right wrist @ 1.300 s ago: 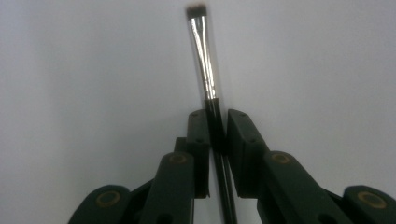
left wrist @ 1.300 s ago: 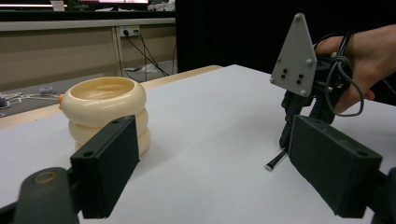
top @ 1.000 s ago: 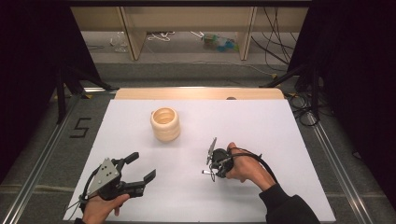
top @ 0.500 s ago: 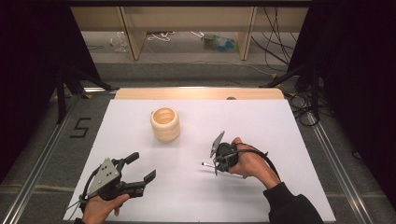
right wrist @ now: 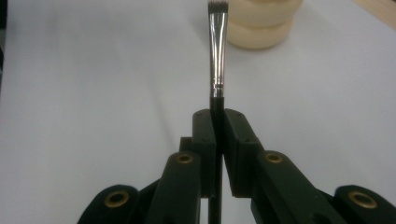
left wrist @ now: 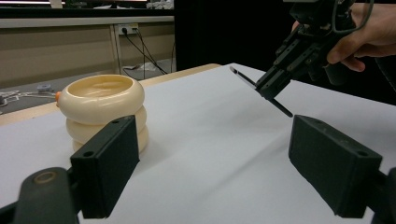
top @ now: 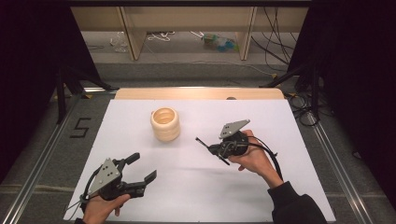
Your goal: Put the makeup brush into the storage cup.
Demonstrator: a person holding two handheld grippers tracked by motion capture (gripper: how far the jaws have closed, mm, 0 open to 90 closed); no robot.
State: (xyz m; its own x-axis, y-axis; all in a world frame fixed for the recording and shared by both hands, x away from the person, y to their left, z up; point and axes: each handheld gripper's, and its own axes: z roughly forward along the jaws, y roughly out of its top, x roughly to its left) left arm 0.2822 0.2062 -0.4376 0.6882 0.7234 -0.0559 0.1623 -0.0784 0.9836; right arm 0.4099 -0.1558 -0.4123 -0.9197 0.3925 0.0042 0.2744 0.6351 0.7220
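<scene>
While the left gripper (top: pixel 140 171) rests low at the near left of the white table (top: pixel 289 121), jaws spread wide and holding nothing, the cream ringed holder (top: pixel 165 124) stands upright mid-table, apart from both tools. Right gripper (top: pixel 219 148) is clamped tight on a slim brush (right wrist: pixel 217 51), bristles aimed toward the holder. Risks: thin handle pivoting in the pinch; bristle tip catching the rim and tipping the light holder

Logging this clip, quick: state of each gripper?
Left gripper: open, empty.
Right gripper: shut on a brush.
</scene>
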